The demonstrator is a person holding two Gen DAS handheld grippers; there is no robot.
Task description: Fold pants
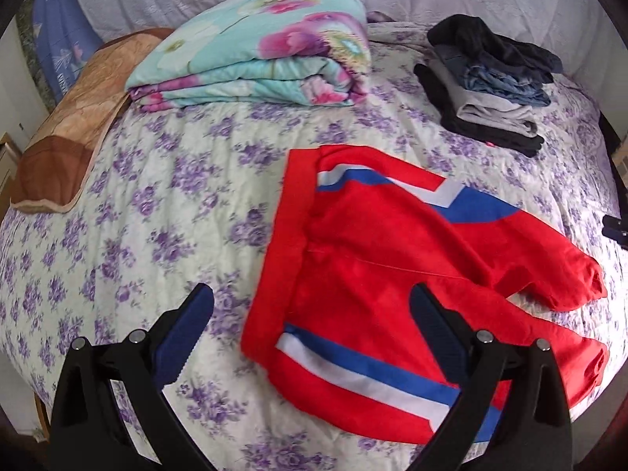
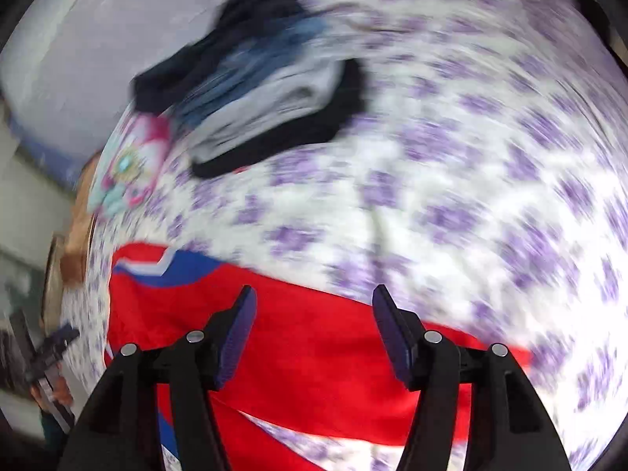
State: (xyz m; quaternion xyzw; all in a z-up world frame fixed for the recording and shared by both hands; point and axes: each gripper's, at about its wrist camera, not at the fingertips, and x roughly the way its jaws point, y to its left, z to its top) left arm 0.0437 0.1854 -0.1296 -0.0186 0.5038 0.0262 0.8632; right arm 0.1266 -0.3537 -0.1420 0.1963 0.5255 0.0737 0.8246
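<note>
Red pants [image 1: 373,243] with blue and white stripes lie on the bed, waistband to the left and both legs running to the right, one crossing over the other. My left gripper [image 1: 310,290] is open wide above the waistband end. Its left finger is over the bedspread and its right finger over the red cloth, with nothing gripped. The right wrist view is blurred. In it my right gripper [image 2: 314,290] is open above a leg of the red pants [image 2: 314,353], its pads clear of the cloth.
The bed is covered by a white bedspread with purple flowers [image 1: 157,204]. A folded floral quilt [image 1: 255,59] lies at the back, a brown blanket [image 1: 66,129] at the left, and a stack of folded dark, blue and grey clothes [image 1: 486,78] at the back right.
</note>
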